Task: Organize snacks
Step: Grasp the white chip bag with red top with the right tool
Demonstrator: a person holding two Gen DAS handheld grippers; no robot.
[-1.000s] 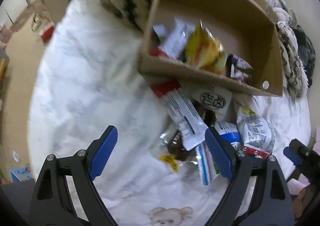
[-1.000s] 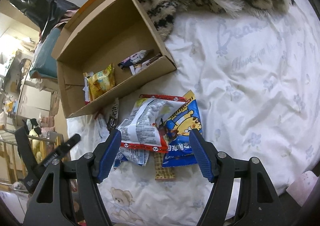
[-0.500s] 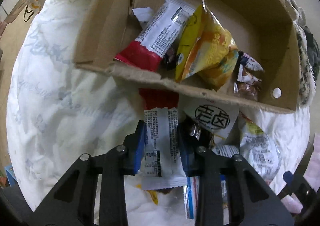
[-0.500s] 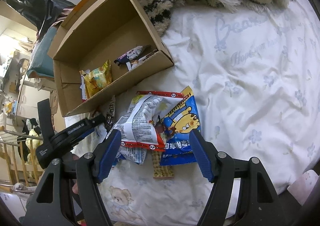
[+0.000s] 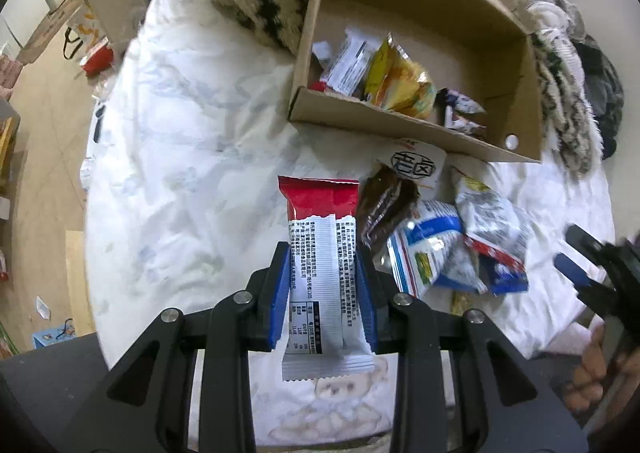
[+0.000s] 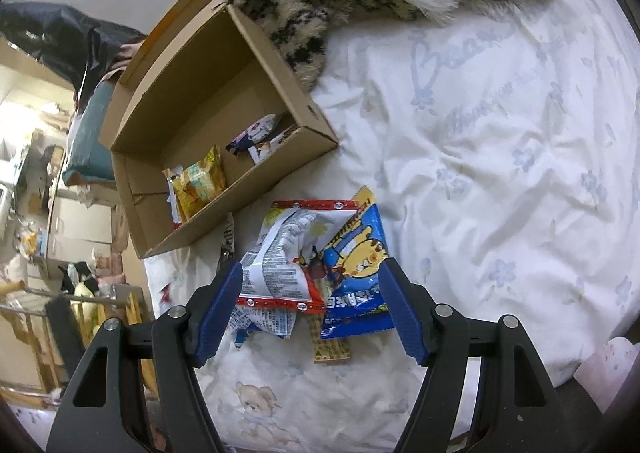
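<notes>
We saw a long red-and-white snack bar (image 5: 324, 273) clamped across its width between the blue pads of the left gripper (image 5: 323, 285), its jaws having just closed on it. The bar's long axis ran straight away from the gripper, toward twelve o'clock in the left wrist view, red end leading and white crimped end trailing near the camera; it seemed to hang above the white bedsheet (image 5: 180, 181). The cardboard box (image 5: 400, 121), already holding a few packets, lay ahead at about one o'clock from the bar, its near wall crossing that path, so we judged the carry would need to go forward and slightly right, over that wall. The remaining pile of snacks (image 5: 452, 245) sat on the sheet at about two o'clock, beside the bar. The right gripper (image 6: 312, 305) hung with its jaws apart and nothing between the pads, above a blue cartoon packet (image 6: 356, 265) and a crumpled white one (image 6: 280, 269), box at eleven o'clock.
</notes>
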